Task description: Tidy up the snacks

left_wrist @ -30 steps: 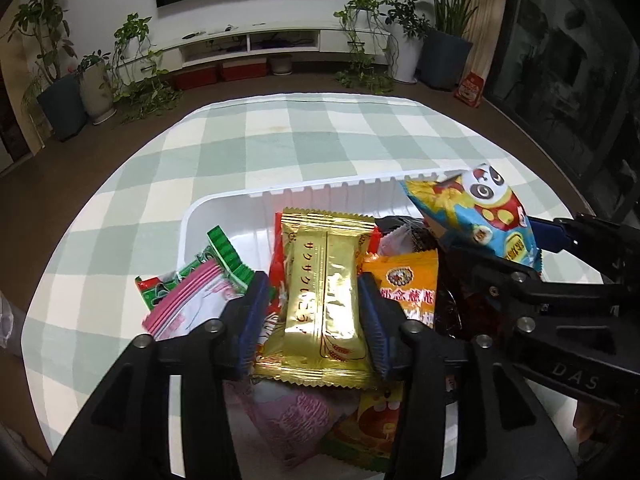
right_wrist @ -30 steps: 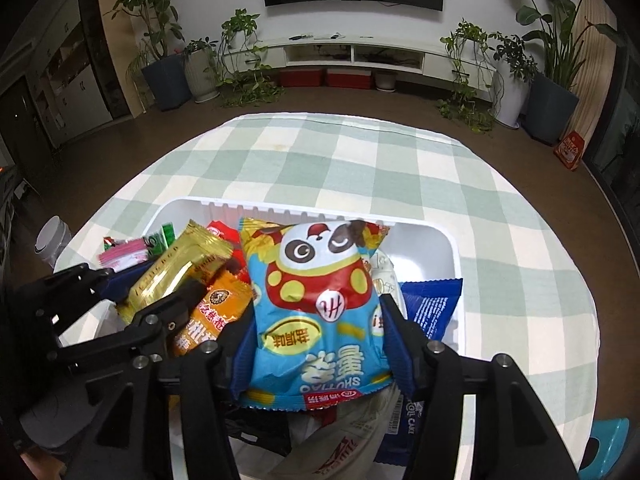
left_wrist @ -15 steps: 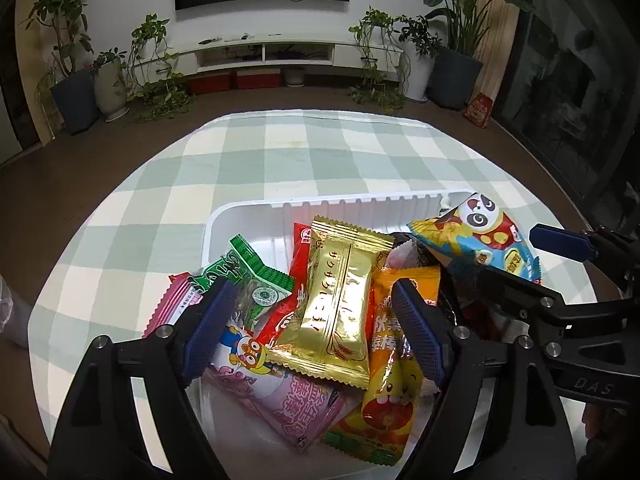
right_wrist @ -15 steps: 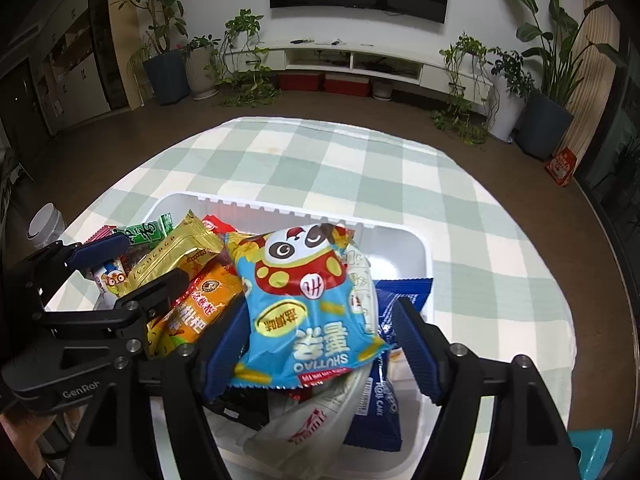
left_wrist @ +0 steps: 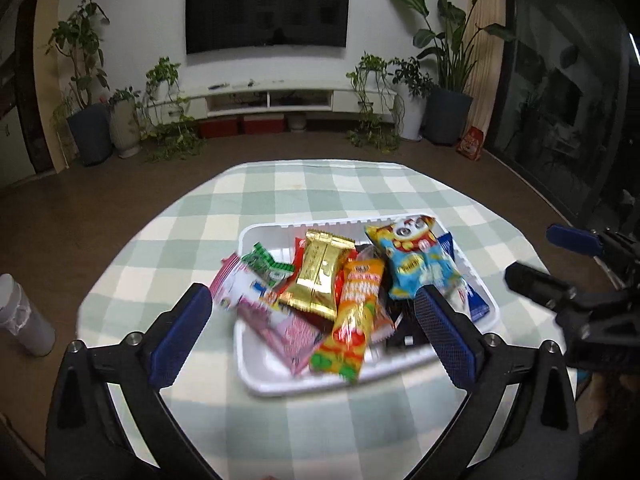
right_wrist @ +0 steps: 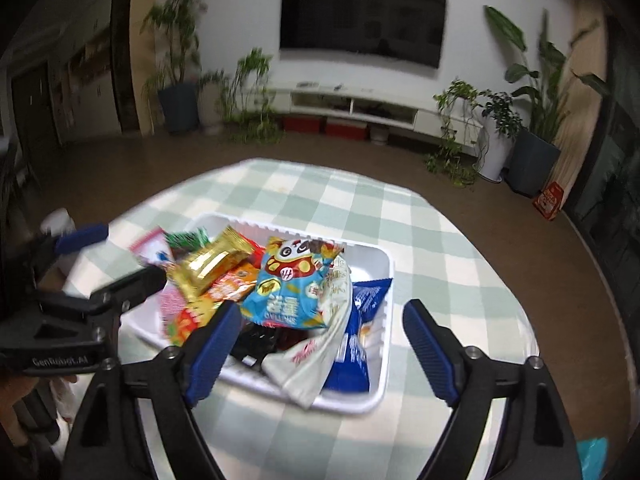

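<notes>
A white tray (left_wrist: 260, 376) (right_wrist: 380, 268) on the checked table holds a heap of several snack packets. A gold packet (left_wrist: 322, 270) (right_wrist: 212, 264) lies near the middle. A blue panda packet (left_wrist: 416, 258) (right_wrist: 292, 284) lies to its right. An orange packet (left_wrist: 352, 312), a pink one (left_wrist: 280, 326) and a dark blue one (right_wrist: 366, 300) lie around them. My left gripper (left_wrist: 316, 330) is open and empty, above the tray's near side. My right gripper (right_wrist: 320, 338) is open and empty, above the tray's near right part.
A round table with a green and white checked cloth (left_wrist: 280, 184) bears the tray. A grey bottle (left_wrist: 24, 320) stands beyond the table's left edge. Plants, a low TV shelf and a wall screen stand across the room.
Both grippers let go of their packets, opened wide and pulled back and up. The gold and panda packets now lie in the tray.
</notes>
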`<action>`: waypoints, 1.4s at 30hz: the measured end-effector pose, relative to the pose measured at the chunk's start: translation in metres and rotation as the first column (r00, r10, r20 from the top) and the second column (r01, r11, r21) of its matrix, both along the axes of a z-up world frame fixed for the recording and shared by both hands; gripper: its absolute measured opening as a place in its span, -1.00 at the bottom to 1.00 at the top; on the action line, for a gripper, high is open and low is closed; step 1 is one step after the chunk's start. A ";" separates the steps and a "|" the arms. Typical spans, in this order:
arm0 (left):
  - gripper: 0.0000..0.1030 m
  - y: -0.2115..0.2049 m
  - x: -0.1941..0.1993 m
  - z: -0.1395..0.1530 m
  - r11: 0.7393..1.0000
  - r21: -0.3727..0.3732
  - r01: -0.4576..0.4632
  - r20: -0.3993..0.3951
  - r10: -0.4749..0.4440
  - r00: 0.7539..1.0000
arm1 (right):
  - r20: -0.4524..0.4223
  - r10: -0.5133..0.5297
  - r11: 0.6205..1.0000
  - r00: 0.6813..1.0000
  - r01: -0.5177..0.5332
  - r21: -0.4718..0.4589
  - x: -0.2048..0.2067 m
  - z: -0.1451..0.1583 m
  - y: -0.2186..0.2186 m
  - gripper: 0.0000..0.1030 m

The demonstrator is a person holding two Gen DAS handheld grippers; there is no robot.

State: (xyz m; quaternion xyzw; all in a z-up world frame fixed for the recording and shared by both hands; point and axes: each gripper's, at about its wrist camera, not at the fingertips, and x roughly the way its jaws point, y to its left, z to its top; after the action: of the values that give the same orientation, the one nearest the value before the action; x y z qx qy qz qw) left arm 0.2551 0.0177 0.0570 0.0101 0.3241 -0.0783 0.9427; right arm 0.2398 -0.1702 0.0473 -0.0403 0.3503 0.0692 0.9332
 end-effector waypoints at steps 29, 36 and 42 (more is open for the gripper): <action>0.99 -0.054 -0.250 -0.008 0.981 0.072 -0.180 -0.028 0.182 0.983 | 0.076 -0.178 0.965 0.981 0.160 0.206 -0.242 -0.017 -0.021 0.97; 0.99 -0.045 -0.247 -0.009 0.979 0.049 -0.196 -0.051 0.199 0.979 | 0.080 -0.206 0.964 0.975 0.188 0.185 -0.248 -0.014 -0.026 0.97; 0.99 -0.040 -0.246 -0.012 0.979 0.038 -0.200 -0.068 0.202 0.977 | 0.063 -0.210 0.965 0.976 0.196 0.173 -0.249 -0.017 -0.025 0.97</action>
State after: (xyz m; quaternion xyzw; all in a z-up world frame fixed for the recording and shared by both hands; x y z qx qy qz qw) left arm 0.0091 -0.0223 0.0451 -0.0107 0.3582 0.0221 0.9333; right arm -0.0089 -0.1956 0.0302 0.0709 0.3074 0.0004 0.9489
